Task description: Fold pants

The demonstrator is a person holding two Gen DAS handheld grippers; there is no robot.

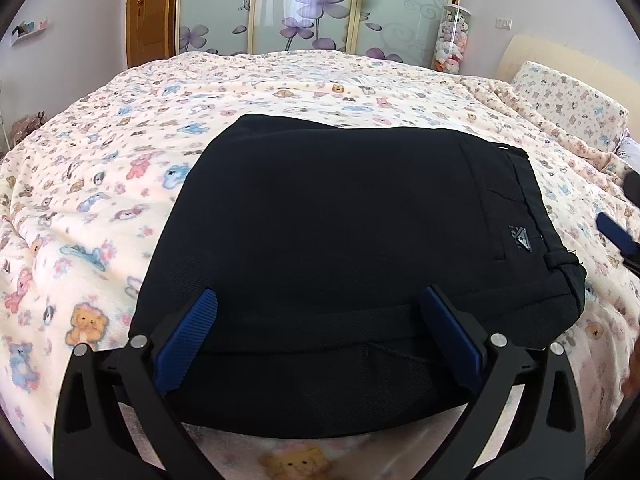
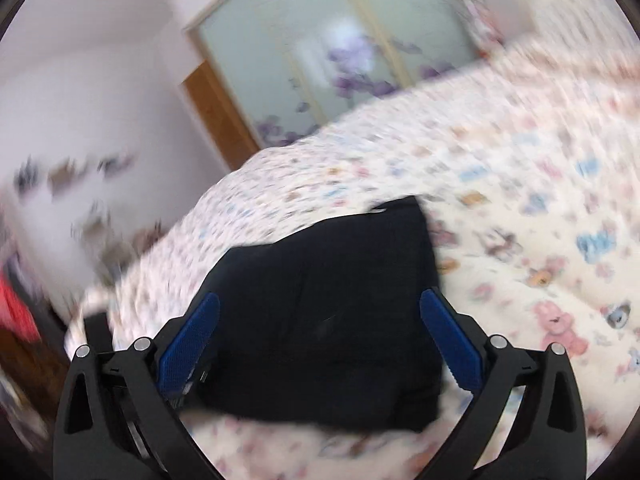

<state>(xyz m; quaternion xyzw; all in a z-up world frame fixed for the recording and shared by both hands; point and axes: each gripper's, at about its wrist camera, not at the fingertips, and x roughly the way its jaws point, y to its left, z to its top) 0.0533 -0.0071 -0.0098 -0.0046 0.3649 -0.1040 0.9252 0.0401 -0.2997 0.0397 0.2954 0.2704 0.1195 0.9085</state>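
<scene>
Left wrist view: the pants (image 1: 352,248) lie folded into a compact dark block on the bed (image 1: 120,184), waistband at right. The left gripper (image 1: 320,304) hovers over the near edge, jaws apart, holding nothing. The cloth looks soft, floppy and fairly light; best pinched at a folded edge.

Right wrist view: blurred; the right gripper (image 2: 320,308) is spread too, empty, and shows only the pants' outline, no waistband.

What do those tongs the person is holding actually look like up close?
Both pairs look alike. The left tongs have two black plastic arms with cut-out slots, round silver pins at the joints, and ribbed blue pads on the inner faces of the fingers. The right tongs match: black frame, silver pins, blue pads. No cables or sleeves show.
</scene>
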